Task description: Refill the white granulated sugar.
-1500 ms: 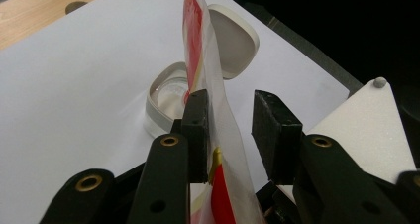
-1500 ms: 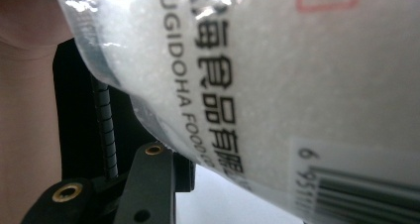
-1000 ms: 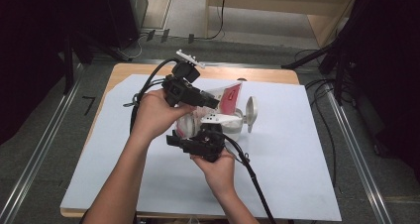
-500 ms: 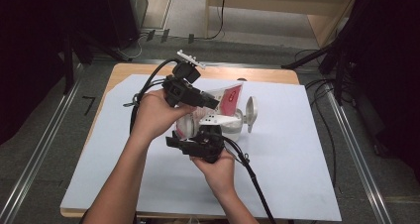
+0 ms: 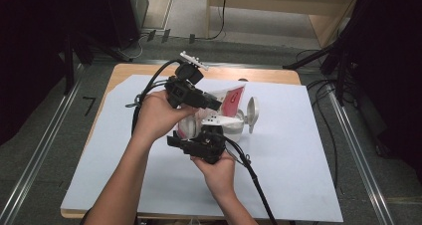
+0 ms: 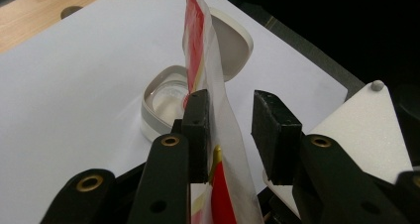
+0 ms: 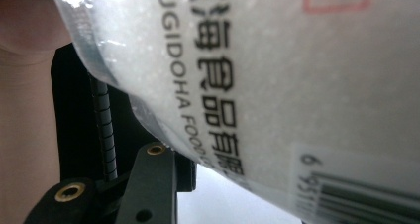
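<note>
A plastic bag (image 5: 232, 97) with red and white print and white grains inside is held up between both hands over a white container (image 5: 236, 129) whose lid (image 5: 252, 111) stands open. My left gripper (image 5: 215, 105) has the bag's thin upper edge (image 6: 198, 45) between its jaws. One pad (image 6: 198, 130) touches the film and the other stands apart from it, so the gripper is open. My right gripper (image 5: 196, 133) sits lower and nearer, shut on the bag's full part (image 7: 277, 85). One finger (image 7: 148, 184) shows beside the bag and the other is hidden behind it.
A white sheet (image 5: 298, 165) covers most of the wooden table (image 5: 268, 74). Cables trail from both grippers across the sheet toward the near edge. Dark floor, metal rails and more cables surround the table.
</note>
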{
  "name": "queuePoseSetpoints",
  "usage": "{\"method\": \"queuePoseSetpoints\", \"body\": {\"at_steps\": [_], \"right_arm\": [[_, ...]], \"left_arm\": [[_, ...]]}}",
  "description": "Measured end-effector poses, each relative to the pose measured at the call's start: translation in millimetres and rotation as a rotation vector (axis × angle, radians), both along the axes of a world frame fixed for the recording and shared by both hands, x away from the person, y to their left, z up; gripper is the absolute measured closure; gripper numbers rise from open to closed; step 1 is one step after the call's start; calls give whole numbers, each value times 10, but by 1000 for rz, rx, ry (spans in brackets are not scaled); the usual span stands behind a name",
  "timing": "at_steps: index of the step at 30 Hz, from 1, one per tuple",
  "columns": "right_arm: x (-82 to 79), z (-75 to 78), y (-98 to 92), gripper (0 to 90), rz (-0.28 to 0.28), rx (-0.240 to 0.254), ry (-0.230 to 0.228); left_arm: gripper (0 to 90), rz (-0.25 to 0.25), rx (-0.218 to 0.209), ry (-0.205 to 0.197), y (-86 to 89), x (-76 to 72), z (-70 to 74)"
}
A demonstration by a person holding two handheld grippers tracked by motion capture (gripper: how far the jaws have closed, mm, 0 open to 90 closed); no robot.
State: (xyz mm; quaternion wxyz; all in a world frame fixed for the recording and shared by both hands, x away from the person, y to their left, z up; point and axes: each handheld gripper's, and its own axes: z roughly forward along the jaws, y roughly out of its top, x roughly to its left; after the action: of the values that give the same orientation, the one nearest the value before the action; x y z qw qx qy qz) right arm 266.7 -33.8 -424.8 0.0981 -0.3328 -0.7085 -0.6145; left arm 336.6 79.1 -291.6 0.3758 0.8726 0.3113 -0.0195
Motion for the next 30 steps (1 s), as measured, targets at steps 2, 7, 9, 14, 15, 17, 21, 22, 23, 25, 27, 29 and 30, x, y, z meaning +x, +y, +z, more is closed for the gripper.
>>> {"method": "queuePoseSetpoints", "body": {"at_steps": [2,7,9,14,15,17,21,22,23,25,27,29,30], "right_arm": [[1,1,-3,635,-1,-2,0],[2,0,-10,636,0,1,0],[2,1,-9,636,-1,6,4],[2,1,-9,635,-1,8,3],[2,0,-8,635,-1,9,3],[0,-1,-7,635,-2,9,2],[-5,-9,2,635,-11,6,-5],[-6,-8,6,634,-11,8,-3],[-5,-9,7,634,-12,7,-5],[-7,-10,9,635,-14,7,-5],[-10,-10,6,634,-14,9,-3],[-9,-13,1,634,-13,12,-7],[-8,-13,1,634,-12,13,-7]], "left_arm": [[694,1,3,1,-5,-3,3],[692,-1,-1,-1,-12,-3,2],[693,-1,-1,-1,-13,-2,3],[695,-3,3,-6,-17,-4,6],[694,-4,4,-6,-17,-5,6],[695,-6,4,-6,-16,-5,6],[699,-10,8,-6,-12,-7,7],[699,-9,7,-4,-10,-6,6],[699,-8,4,-4,-9,-4,4],[699,-4,1,0,-9,-3,2],[700,-4,-1,-1,-13,-3,2],[699,-3,-1,-2,-16,-3,2],[699,-3,-1,-2,-16,-3,3]]}}
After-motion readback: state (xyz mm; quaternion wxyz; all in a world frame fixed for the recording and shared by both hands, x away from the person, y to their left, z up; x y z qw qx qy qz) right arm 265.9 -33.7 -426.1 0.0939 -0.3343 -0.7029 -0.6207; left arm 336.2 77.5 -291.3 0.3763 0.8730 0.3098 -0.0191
